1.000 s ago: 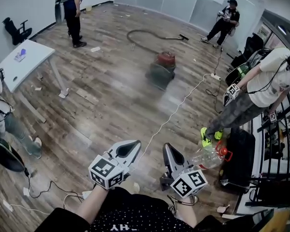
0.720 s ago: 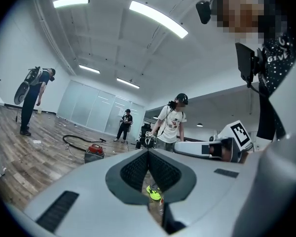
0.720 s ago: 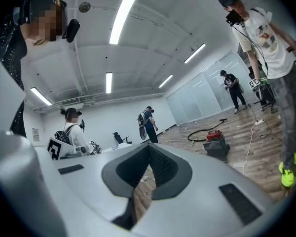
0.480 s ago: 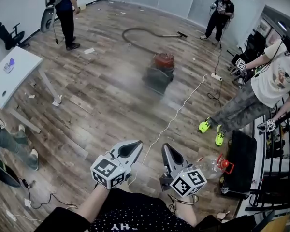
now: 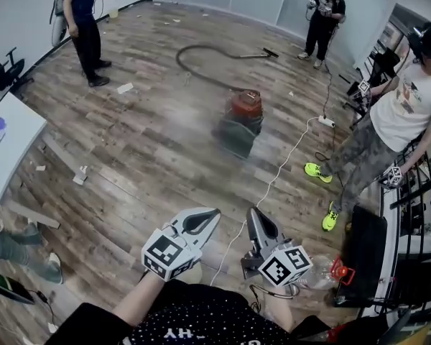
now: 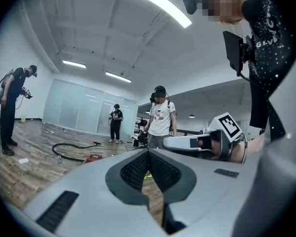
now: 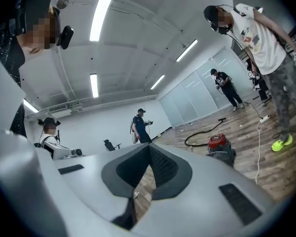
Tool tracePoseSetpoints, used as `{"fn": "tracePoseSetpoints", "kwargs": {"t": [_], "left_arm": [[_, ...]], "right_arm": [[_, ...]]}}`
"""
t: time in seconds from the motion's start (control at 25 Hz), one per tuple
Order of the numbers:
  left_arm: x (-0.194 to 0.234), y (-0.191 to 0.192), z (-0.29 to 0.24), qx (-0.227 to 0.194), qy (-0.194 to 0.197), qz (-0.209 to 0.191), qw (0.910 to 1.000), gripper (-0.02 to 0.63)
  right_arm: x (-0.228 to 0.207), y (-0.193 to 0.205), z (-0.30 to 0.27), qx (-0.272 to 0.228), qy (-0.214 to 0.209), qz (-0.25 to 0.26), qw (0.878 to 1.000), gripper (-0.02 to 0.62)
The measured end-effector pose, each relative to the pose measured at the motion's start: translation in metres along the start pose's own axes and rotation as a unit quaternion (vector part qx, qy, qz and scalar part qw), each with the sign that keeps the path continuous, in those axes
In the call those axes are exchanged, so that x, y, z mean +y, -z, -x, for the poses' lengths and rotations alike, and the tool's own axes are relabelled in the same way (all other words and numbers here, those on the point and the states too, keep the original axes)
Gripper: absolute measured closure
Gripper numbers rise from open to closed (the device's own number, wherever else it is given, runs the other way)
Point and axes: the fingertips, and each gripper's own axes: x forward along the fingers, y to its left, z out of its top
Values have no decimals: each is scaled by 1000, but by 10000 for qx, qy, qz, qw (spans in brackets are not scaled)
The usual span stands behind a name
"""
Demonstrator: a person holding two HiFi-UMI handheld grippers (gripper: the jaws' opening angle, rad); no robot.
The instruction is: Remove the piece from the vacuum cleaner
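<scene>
The vacuum cleaner point(image 5: 241, 119), red on top with a dark body, stands on the wood floor well ahead of me. Its black hose point(image 5: 205, 52) curls away behind it. It also shows small in the left gripper view as the vacuum point(image 6: 92, 158) and in the right gripper view as the vacuum point(image 7: 220, 144). My left gripper point(image 5: 215, 213) and right gripper point(image 5: 253, 212) hang side by side close to my body, both shut and holding nothing. The shut left gripper point(image 6: 148, 152) and right gripper point(image 7: 149, 147) point over the floor, far short of the vacuum.
A white cable point(image 5: 273, 178) runs from a power strip point(image 5: 325, 121) across the floor toward my feet. A person in a white shirt point(image 5: 399, 113) stands at the right, two others at the back. A white table point(image 5: 3, 149) is left; a bottle point(image 5: 317, 272) and black case point(image 5: 363, 254) lie at the right.
The vacuum cleaner has come closer and lower in the head view. The person in the white shirt has stepped along the right side. Both grippers stay shut in the same place.
</scene>
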Motion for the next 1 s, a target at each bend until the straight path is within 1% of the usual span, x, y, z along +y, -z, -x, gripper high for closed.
{"fn": "tracePoseSetpoints", "kwargs": {"t": [0.16, 0.28, 0.44, 0.6, 0.76, 1.0], "left_arm": [[35, -5, -23, 40, 102, 115, 9999, 597], [53, -8, -37, -16, 133, 242, 9996, 597], [77, -9, -54, 14, 114, 368, 9993, 597], [108, -6, -82, 103, 33, 388, 9992, 597], [151, -11, -132, 88, -82, 426, 9990, 597], [217, -44, -237, -154, 27, 550, 9984, 597]], "right_arm": [[-13, -8, -36, 18, 36, 20, 10000, 584], [-28, -11, -50, 92, 122, 45, 9999, 584], [-54, -20, -72, 128, 264, 30, 9996, 584], [-88, -30, -105, 122, 254, -19, 9996, 584], [-130, -47, -146, 96, 172, -27, 9998, 584], [-222, -95, -208, 85, 304, -19, 9995, 584]]}}
